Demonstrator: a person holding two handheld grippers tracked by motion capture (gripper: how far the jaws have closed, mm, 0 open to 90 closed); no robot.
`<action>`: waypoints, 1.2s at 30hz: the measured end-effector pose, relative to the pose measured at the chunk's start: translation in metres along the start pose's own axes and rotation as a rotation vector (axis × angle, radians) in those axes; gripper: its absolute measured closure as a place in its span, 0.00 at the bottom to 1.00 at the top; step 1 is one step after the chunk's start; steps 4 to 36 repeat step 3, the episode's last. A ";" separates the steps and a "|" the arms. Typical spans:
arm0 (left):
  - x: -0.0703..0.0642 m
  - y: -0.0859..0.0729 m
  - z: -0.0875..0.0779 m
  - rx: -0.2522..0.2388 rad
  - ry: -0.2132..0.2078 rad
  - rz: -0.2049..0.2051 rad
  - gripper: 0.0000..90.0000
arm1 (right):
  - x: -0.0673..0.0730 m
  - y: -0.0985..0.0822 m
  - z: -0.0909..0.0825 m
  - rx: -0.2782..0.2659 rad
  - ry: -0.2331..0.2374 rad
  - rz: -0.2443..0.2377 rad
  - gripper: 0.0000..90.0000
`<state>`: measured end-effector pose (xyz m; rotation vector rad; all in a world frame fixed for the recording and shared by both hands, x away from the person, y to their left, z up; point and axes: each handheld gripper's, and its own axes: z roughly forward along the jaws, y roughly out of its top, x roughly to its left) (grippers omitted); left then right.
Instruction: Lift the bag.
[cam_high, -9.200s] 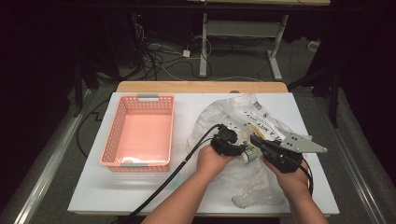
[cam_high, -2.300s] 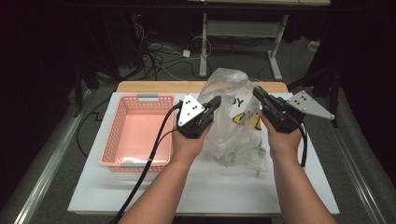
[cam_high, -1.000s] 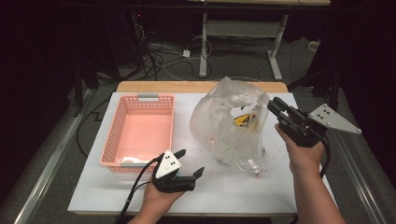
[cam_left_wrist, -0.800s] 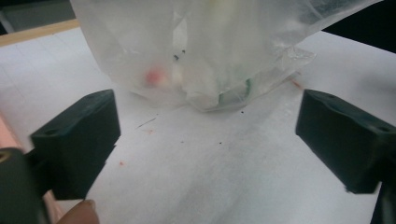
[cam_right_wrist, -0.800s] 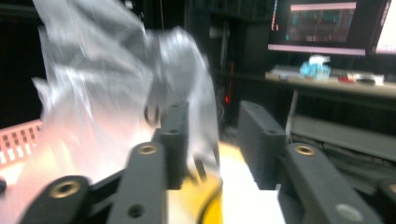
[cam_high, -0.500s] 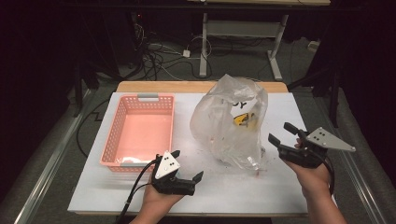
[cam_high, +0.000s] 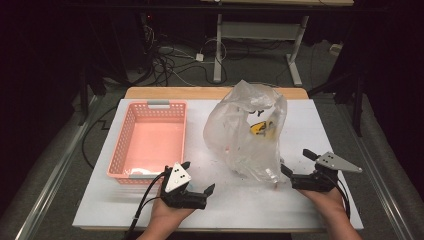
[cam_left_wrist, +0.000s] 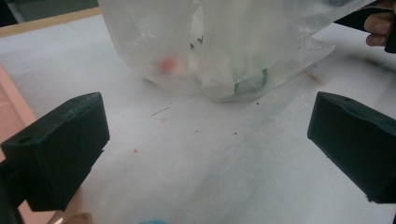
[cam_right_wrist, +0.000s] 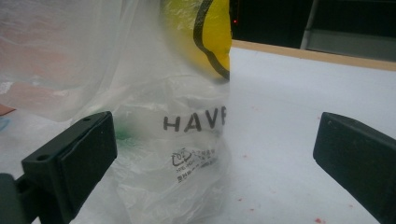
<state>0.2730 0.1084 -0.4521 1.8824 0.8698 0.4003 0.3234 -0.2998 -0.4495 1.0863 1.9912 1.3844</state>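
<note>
Both claws open and empty now: right claw low beside the plastic bag, jaws just spread wide after letting go; left claw parked near the pink basket. Bag standing alone mid-tabletop, contents inside. Judged released, ready for a fresh grasp.
</note>
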 end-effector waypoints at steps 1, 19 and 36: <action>0.000 0.000 0.000 -0.002 0.000 -0.004 0.00 | 0.000 0.000 0.000 -0.003 -0.004 -0.008 0.00; 0.001 0.000 0.000 -0.003 -0.002 -0.007 0.00 | 0.001 -0.001 0.000 -0.006 -0.006 -0.008 0.00; 0.001 0.000 0.000 -0.003 -0.002 -0.007 0.00 | 0.001 -0.001 0.000 -0.006 -0.006 -0.008 0.00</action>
